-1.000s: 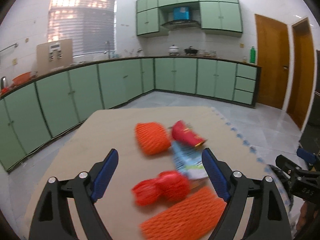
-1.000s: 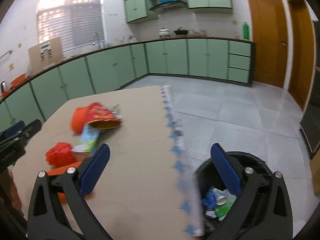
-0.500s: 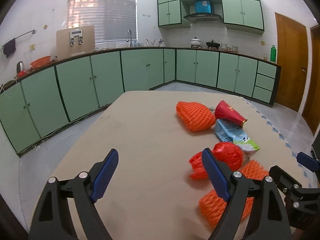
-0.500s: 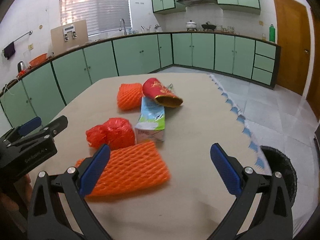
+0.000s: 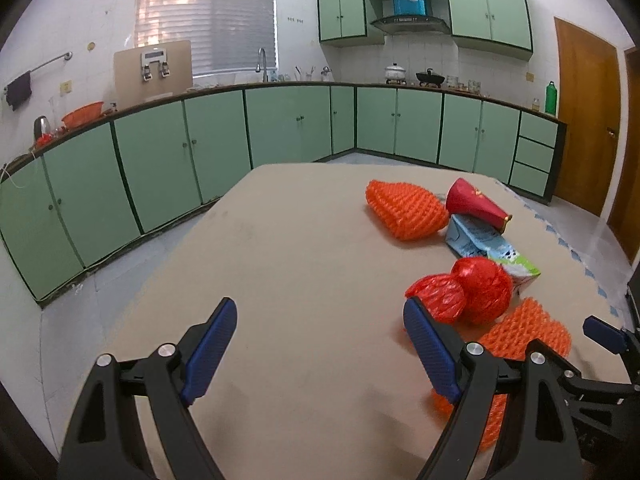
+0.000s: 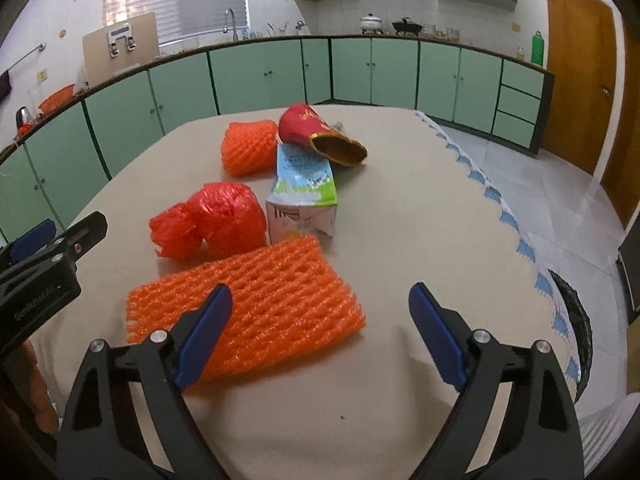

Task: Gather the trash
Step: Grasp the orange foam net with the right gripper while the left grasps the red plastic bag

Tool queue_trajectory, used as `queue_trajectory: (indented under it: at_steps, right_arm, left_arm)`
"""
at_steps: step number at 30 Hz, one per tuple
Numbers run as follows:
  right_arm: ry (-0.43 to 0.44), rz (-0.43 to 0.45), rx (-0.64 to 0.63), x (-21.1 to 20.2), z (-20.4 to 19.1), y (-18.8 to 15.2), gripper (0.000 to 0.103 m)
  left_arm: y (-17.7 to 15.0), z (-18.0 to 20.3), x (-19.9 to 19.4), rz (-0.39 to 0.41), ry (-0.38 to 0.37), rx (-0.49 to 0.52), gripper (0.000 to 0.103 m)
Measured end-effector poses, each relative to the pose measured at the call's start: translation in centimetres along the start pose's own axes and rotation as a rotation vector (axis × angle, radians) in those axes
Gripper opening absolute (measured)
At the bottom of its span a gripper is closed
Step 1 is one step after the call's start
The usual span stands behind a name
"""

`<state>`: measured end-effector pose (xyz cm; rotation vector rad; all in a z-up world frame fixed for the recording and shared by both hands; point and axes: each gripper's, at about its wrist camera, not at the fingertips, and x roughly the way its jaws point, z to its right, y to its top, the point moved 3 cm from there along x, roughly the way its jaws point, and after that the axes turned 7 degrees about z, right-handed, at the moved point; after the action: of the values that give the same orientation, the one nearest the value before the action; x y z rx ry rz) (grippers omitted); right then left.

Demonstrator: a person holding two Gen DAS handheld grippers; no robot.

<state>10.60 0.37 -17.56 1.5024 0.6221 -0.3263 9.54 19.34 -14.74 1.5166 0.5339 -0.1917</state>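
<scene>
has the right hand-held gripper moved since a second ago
Yes. The right hand-held gripper swung left, away from the black trash bin and over the table, now facing the flat orange foam net.

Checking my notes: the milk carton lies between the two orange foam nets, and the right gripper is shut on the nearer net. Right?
Not quite. The right wrist view shows the right gripper open, holding nothing, over the nearer orange foam net. The milk carton does lie between it and the farther orange foam net.

Foam net lies nearest on table; crumpled bag just behind it, carton to bag's right. Cup & 2nd net farthest back. Bin off table's right edge.
</scene>
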Motion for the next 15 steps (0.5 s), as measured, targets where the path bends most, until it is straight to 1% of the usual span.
queue_trajectory:
  at_steps: [2, 4, 6, 8, 9, 11, 12, 13, 14, 15]
  right_arm:
    - [0.000, -0.013, -0.003, 0.1, -0.1, -0.3, 0.087]
    - [0.003, -0.027, -0.009, 0.3, -0.1, -0.6, 0.083]
    - [0.031, -0.050, 0.002, 0.6, -0.2, -0.9, 0.074]
    - [0.041, -0.054, 0.011, 0.7, -0.1, -1.0, 0.071]
    - [0.044, -0.053, 0.008, 0.7, -0.2, -0.9, 0.067]
    - [0.059, -0.053, 0.002, 0.6, -0.4, -1.0, 0.061]
    - [0.062, -0.051, 0.002, 0.5, -0.5, -1.0, 0.055]
    - [0.074, -0.050, 0.002, 0.5, -0.6, -1.0, 0.051]
    - [0.087, -0.048, -0.002, 0.5, -0.7, -1.0, 0.043]
    - [0.104, -0.048, -0.007, 0.4, -0.9, -1.0, 0.032]
  left_arm:
    - [-0.3, -0.2, 0.2, -0.011, 0.001, -0.006, 0.084]
    - [-0.5, -0.3, 0.5, -0.022, 0.000, -0.005, 0.084]
    - [-0.8, -0.2, 0.6, -0.029, -0.002, 0.000, 0.084]
    - [-1.0, 0.0, 0.7, -0.036, -0.004, 0.003, 0.084]
    - [-1.1, 0.1, 0.8, -0.039, -0.005, 0.004, 0.084]
    - [-1.2, 0.1, 1.0, -0.043, -0.006, 0.003, 0.084]
    - [-1.2, 0.1, 1.1, -0.045, -0.008, 0.001, 0.084]
    - [-1.3, 0.1, 1.1, -0.047, -0.008, 0.000, 0.084]
    - [-1.3, 0.0, 1.2, -0.048, -0.008, -0.001, 0.084]
    - [-1.3, 0.0, 1.2, -0.048, -0.009, -0.002, 0.084]
